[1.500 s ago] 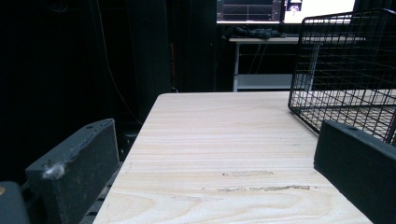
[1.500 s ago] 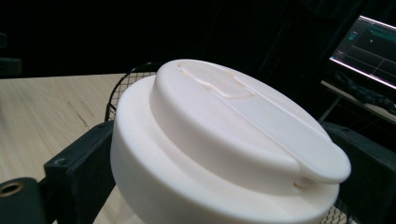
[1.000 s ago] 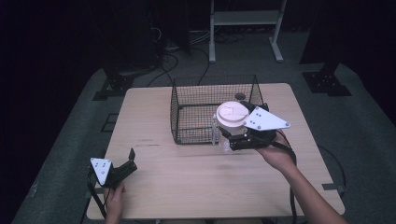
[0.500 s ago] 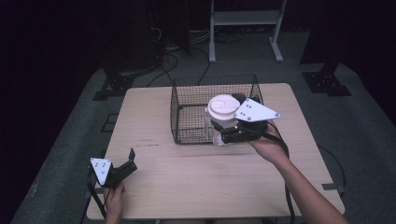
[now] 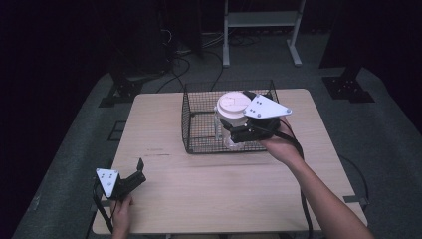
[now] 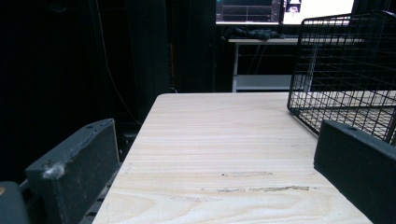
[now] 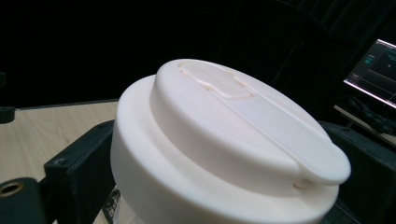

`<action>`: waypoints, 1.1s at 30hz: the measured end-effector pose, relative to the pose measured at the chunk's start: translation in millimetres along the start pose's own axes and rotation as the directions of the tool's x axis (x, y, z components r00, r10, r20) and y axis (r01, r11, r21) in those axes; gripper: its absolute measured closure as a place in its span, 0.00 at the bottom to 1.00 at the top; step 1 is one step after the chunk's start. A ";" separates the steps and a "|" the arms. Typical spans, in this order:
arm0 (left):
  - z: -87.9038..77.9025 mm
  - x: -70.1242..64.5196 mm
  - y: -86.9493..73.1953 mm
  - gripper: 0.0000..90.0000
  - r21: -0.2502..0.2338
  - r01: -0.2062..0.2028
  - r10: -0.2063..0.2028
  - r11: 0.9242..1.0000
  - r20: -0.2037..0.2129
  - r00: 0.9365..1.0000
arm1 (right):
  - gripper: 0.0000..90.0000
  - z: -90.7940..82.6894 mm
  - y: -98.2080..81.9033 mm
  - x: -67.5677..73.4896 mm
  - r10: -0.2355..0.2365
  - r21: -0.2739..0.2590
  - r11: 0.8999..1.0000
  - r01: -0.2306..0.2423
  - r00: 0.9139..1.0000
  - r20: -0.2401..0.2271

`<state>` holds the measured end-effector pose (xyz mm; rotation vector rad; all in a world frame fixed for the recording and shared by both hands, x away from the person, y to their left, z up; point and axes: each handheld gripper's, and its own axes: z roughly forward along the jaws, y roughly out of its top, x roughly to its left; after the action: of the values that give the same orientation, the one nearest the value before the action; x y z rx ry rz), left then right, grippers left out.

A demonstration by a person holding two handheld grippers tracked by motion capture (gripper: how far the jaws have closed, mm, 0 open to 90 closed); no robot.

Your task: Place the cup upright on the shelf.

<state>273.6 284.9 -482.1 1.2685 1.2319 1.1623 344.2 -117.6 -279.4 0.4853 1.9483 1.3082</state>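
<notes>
A clear container with a white lid [image 5: 232, 106] hangs over the black wire basket [image 5: 199, 137], held by my right gripper [image 5: 233, 130], which is shut on its body below the lid. In the right gripper view the white lid [image 7: 224, 140] looms close between the two black jaws. My left gripper [image 5: 135, 173] rests at the table's near left corner, open, with nothing between its jaws. The left gripper view looks along the bare wooden table [image 6: 219, 154] toward the wire basket [image 6: 345, 74] at the right.
The wire basket stands at the table's far middle. A white-framed stand [image 5: 259, 30] is on the floor behind the table, with cables nearby. A monitor [image 6: 285, 9] glows in the background of the left gripper view.
My right gripper has carried the lidded container to the left and away from me, from beside the basket's right rim to above its inside. The left gripper has stayed put.
</notes>
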 end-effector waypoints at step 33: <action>0.3 1.0 0.1 0.00 -0.003 0.012 -0.012 1.000 0.001 1.000 | 0.04 63.3 4.8 -35.8 -0.003 0.042 0.999 -0.001 0.995 0.097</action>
<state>273.9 285.8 -482.0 1.2578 1.2354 1.1540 414.6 -99.0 -275.9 0.5589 1.8983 1.2224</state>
